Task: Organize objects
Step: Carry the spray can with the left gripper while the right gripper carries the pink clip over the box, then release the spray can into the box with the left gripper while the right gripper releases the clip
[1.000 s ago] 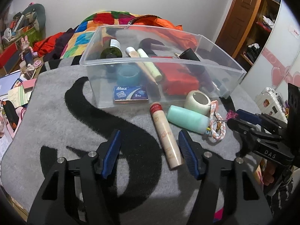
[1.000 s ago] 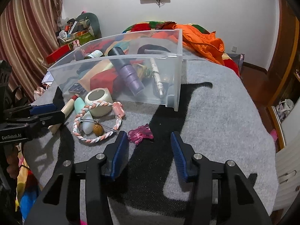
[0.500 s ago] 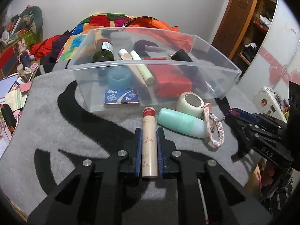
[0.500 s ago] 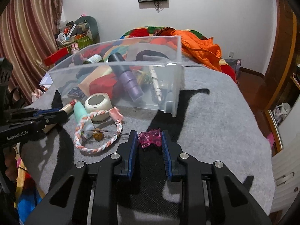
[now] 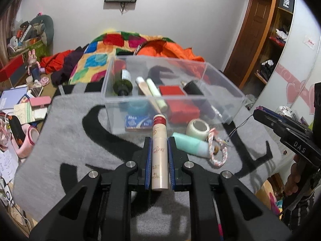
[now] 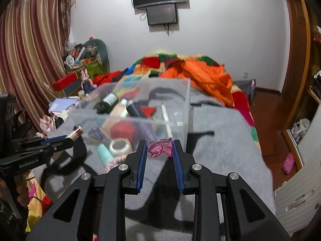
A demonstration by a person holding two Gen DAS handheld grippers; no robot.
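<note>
1. Bin (image 5: 172,98): clear, on the grey blanket (image 5: 66,132), straight ahead of and below both claws, open top up.
2. Spray can (image 5: 159,152): clamped in left gripper (image 5: 159,150), long axis along the fingers, red cap toward the bin.
3. Pink clip (image 6: 160,147): pinched at right gripper (image 6: 159,150) tips, just short of the bin's near wall.
</note>
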